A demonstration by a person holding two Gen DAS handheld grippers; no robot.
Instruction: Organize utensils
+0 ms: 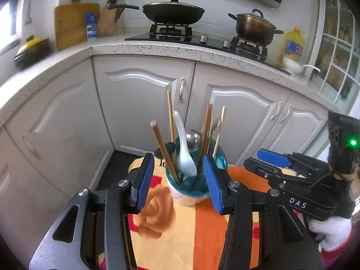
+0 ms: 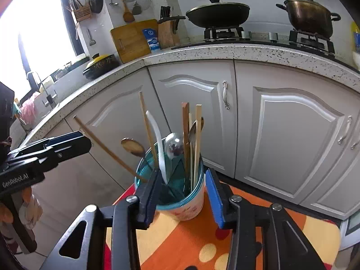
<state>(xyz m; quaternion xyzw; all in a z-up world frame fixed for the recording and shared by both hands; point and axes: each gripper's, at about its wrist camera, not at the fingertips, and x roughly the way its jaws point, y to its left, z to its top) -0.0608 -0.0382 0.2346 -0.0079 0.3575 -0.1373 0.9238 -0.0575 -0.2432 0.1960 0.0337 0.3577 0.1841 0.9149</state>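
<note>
Both empty: left gripper (image 1: pixel 178 181) and right gripper (image 2: pixel 183 194), jaws apart, near utensil cup (image 2: pixel 180 204). Risk: bumping leaning chopstick (image 2: pixel 108 149), tipping cup.

Your utensil holder (image 1: pixel 191 191) stood on the cloth-covered table (image 1: pixel 180 236), with chopsticks (image 1: pixel 164 153), a ladle-shaped spoon (image 1: pixel 184 153) and metal spoons (image 2: pixel 174 145) standing in it. Behind it ran the cabinets (image 1: pixel 139 103). Above them the wok (image 1: pixel 173 11) sat left of the pot (image 1: pixel 254 27).
</note>
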